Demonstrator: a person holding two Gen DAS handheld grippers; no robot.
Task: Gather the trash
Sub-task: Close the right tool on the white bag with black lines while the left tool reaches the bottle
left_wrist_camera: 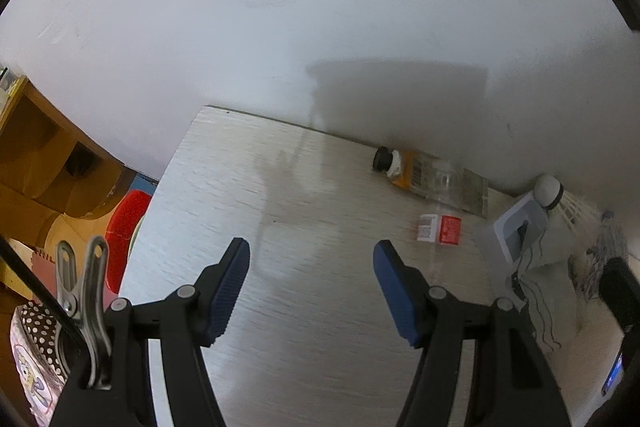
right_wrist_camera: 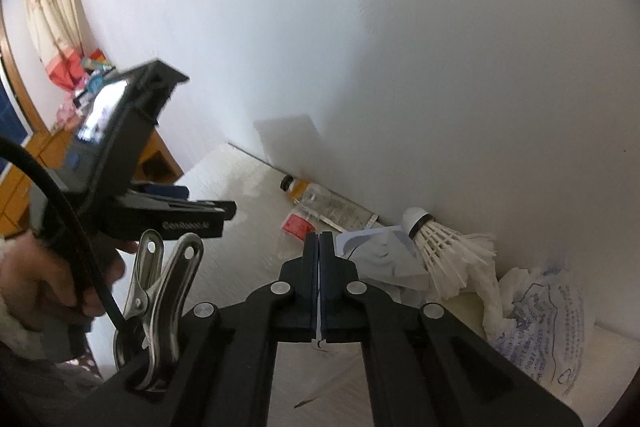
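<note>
Blue ribbed pads on black plastic fingers fill the foreground – the left gripper (left_wrist_camera: 311,259) stands with its jaws well apart, nothing between them, over a pale wood-grain table (left_wrist_camera: 312,187). Beside its body, a shiny steel spring clip (left_wrist_camera: 82,291), smooth and curved. Along the white wall (left_wrist_camera: 280,7) lies the trash: a flattened tube (left_wrist_camera: 430,173) with a black screw cap, an orange label bearing a barcode and a clear crinkled body. Just beside it, a small red and white wrapper (left_wrist_camera: 440,229), its print too small to read.

Over to the right wrist view – the right gripper (right_wrist_camera: 319,247) has its pads pressed flat together, and whether a thin white sliver low in the seam is actually pinched there cannot be told. Past its tips sits a grey-blue crumpled paper pack (right_wrist_camera: 380,251), then a shuttlecock (right_wrist_camera: 440,239), white feathers fanned, rounded cork with a black band. Further right, a creased white plastic bag (right_wrist_camera: 540,315) covered in blue print, unreadable. At the left a hand (right_wrist_camera: 48,275) grips the other tool, whose black body reads roughly "GenRobot"
</note>
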